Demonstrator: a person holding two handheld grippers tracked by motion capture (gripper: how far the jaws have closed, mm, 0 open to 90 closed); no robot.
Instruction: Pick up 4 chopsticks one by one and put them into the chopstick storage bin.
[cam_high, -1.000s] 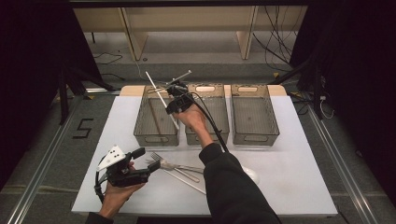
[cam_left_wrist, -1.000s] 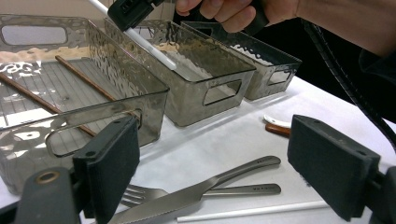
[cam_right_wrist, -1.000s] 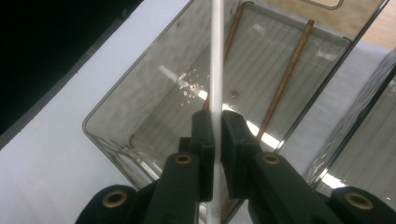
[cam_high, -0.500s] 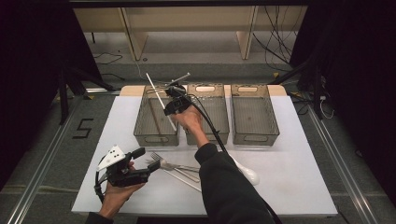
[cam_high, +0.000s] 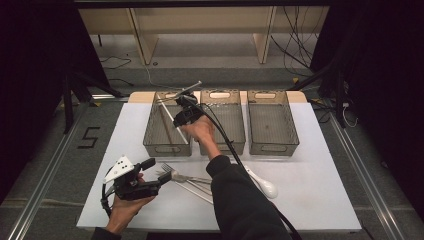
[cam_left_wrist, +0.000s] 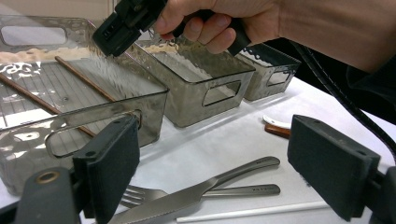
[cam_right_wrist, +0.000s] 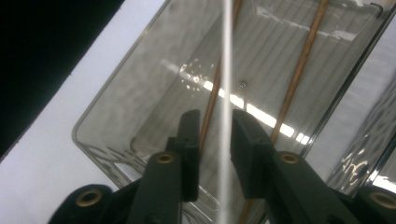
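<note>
Over the leftmost clear bin (cam_high: 167, 131), the right tongs (cam_right_wrist: 212, 128) hang with their jaws parted a little; they have just been opening, and a white chopstick (cam_right_wrist: 226, 88) runs between the jaws, close to the right-hand one, though whether a pad touches it cannot be told. In the high view the same white chopstick (cam_high: 172, 120) slants across that bin just below the right tongs (cam_high: 186, 116). Beneath the jaws, on the bin's floor, lie two brown chopsticks (cam_right_wrist: 301, 60), one passing under the gap between the jaws.

Down at the near edge of the white surface (cam_high: 310, 190), the left tongs (cam_high: 157, 175) rest low with jaws spread wide and nothing between them. Just ahead of these jaws lie a table knife (cam_left_wrist: 196, 196) and a fork (cam_left_wrist: 210, 190), with another white chopstick (cam_left_wrist: 252, 212) beside them. Farther off to the right of the left tongs lies a white spoon (cam_high: 262, 184). Two more clear bins (cam_high: 272, 122) stand to the right of the right tongs.
</note>
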